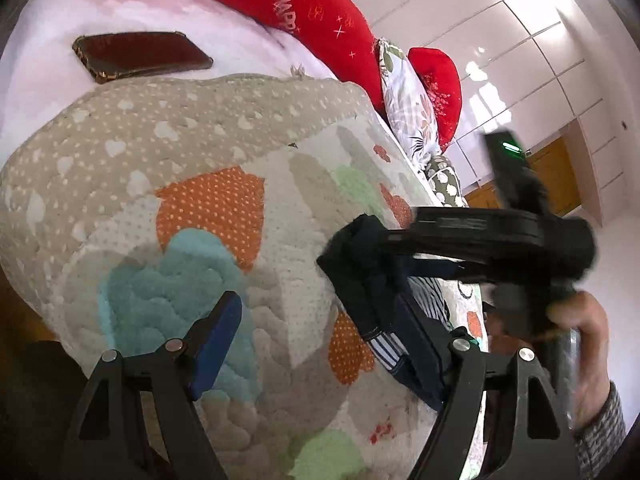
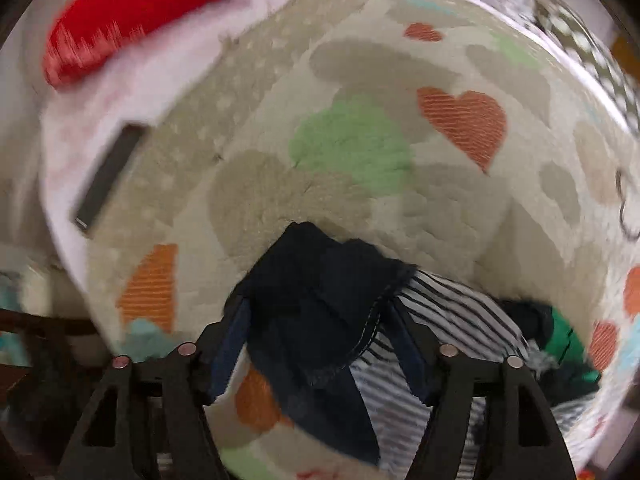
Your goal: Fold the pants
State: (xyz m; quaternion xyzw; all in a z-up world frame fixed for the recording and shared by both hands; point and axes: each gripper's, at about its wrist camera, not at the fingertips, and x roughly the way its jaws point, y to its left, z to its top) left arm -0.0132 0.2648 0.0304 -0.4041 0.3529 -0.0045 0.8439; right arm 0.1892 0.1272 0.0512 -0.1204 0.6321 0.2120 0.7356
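Beyond pants (image 1: pixel 360 280), phone (image 1: pixel 140 54) sharp

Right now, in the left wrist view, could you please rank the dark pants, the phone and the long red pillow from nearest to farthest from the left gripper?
1. Dark pants: by its right finger, on the quilt.
2. Phone: upper left, beyond the quilt.
3. Long red pillow: top, at the far edge.
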